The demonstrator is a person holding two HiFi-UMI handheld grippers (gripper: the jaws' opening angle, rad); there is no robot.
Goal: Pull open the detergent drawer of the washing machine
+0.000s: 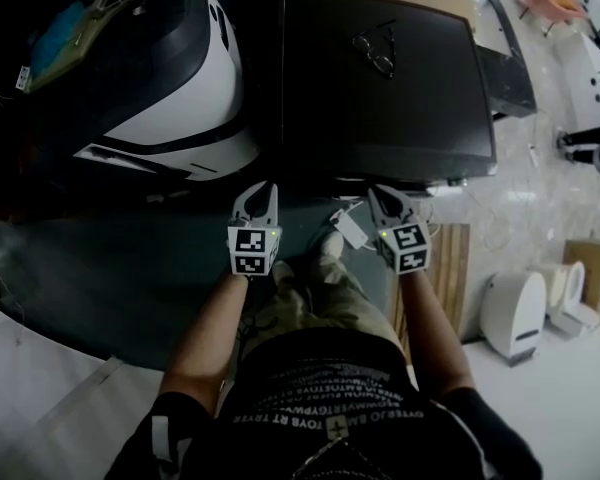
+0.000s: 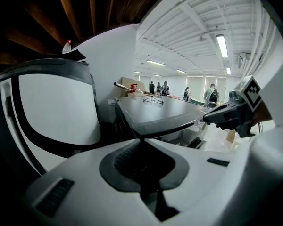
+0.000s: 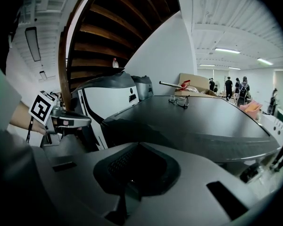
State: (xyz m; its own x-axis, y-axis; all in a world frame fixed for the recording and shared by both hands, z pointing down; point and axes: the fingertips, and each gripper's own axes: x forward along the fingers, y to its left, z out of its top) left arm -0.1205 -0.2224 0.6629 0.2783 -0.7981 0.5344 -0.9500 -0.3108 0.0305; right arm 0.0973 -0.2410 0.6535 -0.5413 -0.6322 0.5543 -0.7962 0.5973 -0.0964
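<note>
Both the left gripper [image 1: 263,188] and the right gripper [image 1: 379,192] hang closed and empty before the dark grey, flat-topped washing machine [image 1: 400,108], whose detergent drawer, unseen on its front, is probably light, stiff plastic, best hooked by its front lip.

the detergent drawer cannot be made out. ahead of the right claw [image 1: 390,206] only the dark top of the washing machine [image 1: 380,78] shows, and its front is lost in shadow under that top's edge. left of the left claw [image 1: 255,200], the white-and-black machine [image 1: 170,88] runs off the picture's top edge. far beyond both claws, the people [image 3: 228,86] are too small to tell apart.
</note>
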